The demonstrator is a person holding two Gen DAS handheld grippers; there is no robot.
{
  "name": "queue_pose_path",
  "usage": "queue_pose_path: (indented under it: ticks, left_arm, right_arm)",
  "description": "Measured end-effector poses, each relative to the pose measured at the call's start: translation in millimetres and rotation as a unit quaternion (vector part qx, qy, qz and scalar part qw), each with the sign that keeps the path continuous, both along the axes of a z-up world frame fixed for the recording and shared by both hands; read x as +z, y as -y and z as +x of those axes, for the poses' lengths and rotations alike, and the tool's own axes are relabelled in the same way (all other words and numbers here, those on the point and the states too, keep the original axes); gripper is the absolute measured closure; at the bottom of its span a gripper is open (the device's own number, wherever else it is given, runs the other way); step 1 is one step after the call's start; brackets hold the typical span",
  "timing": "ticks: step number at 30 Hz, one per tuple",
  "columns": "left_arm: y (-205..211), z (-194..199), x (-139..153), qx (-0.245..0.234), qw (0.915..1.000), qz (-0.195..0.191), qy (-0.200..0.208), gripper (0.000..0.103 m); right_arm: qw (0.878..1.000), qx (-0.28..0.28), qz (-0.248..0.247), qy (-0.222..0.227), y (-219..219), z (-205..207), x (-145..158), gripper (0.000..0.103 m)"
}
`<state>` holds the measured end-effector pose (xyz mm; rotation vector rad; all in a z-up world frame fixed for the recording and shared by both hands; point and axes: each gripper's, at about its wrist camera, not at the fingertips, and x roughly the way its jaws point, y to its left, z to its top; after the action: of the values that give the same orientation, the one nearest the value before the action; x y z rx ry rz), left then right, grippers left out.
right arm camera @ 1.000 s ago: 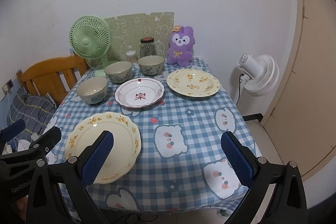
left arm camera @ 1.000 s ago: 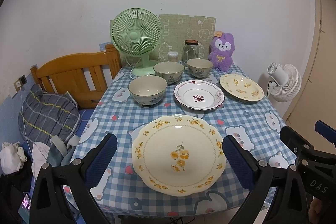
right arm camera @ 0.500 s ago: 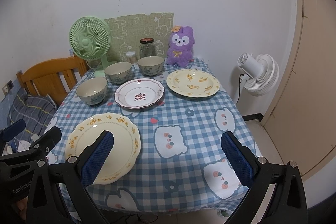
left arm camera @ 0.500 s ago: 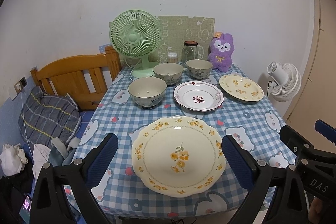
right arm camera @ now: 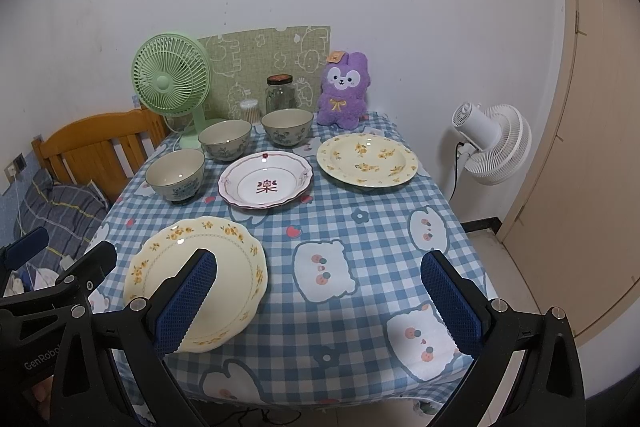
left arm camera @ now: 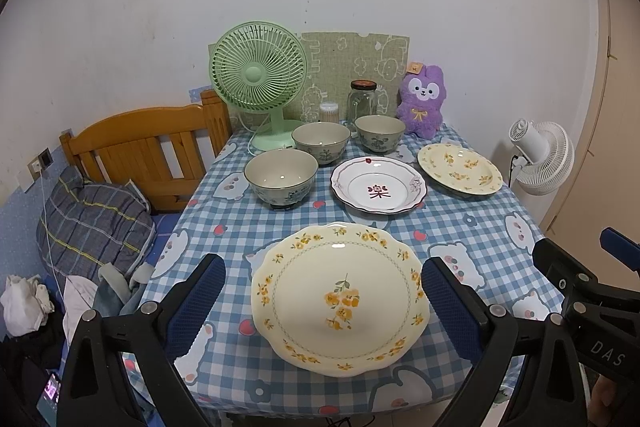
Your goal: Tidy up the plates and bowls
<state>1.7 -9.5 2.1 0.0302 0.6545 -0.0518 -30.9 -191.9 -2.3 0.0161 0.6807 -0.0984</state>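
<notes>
Three bowls: near-left bowl (left arm camera: 281,175), middle bowl (left arm camera: 321,141), far bowl (left arm camera: 379,133). Three plates: big yellow-flowered plate (left arm camera: 339,298) near, white plate (left arm camera: 378,185) with a red character mid-worktop, second yellow plate (left arm camera: 459,167) far right. All sit apart on the blue checked worktop (right arm camera: 360,227). Green fan (left arm camera: 258,73), jar (left arm camera: 362,99) and purple plush (left arm camera: 422,101) line the white wall; a wooden bed (left arm camera: 140,143) stands left, a white fan (left arm camera: 540,157) right. Left gripper (left arm camera: 323,301) gapes wide, empty, either side of the near plate; right gripper (right arm camera: 320,297) equally wide, reading "DAS"; the left reads "GenRobo".
</notes>
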Motion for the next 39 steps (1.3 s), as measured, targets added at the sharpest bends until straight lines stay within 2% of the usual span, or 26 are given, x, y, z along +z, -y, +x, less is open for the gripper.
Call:
queue_pose_path:
  ticks: [25, 35, 39]
  left_arm:
    - [1.4, -2.6, -1.4, 0.0, 1.0, 0.001, 0.001, 0.005]
    - [-1.4, 4.4, -2.9, 0.003, 0.9998, 0.018, 0.006, 0.007]
    - [-8.0, 14.9, -11.1, 0.004, 0.9998, 0.019, -0.008, 0.01]
  right_arm:
    - [1.0, 0.0, 0.001, -0.005, 3.4, -0.1, -2.0, 0.0]
    - [1.0, 0.006, 0.006, -0.025, -8.8, 20.8, -11.4, 0.004]
    - [0.999, 0.008, 0.01, -0.038, -15.0, 32.0, -15.9, 0.004]
